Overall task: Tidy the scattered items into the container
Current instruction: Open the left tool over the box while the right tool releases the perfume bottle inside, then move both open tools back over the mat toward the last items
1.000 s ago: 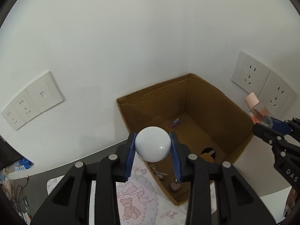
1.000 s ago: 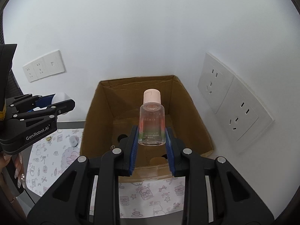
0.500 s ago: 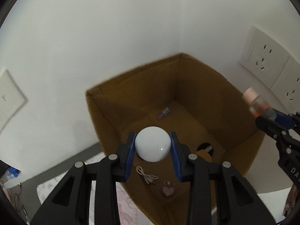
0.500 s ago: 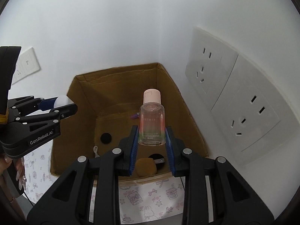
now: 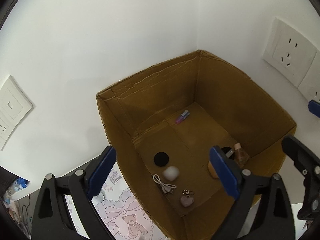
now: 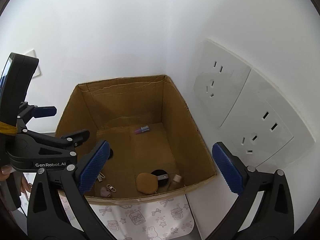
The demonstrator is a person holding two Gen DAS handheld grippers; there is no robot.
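Brown cardboard box [image 5: 230, 84], white ball [image 5: 171, 173], tan sponge [image 6: 146, 183], pink bear-print mat [image 5: 124, 216]

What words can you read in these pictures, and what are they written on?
"GenRobot.AI": white letters on the side of the left gripper, seen from the right wrist camera.
The small bottle in the cardboard box: any label is too small to read.
The printed mat: only drawings, no words I can make out.
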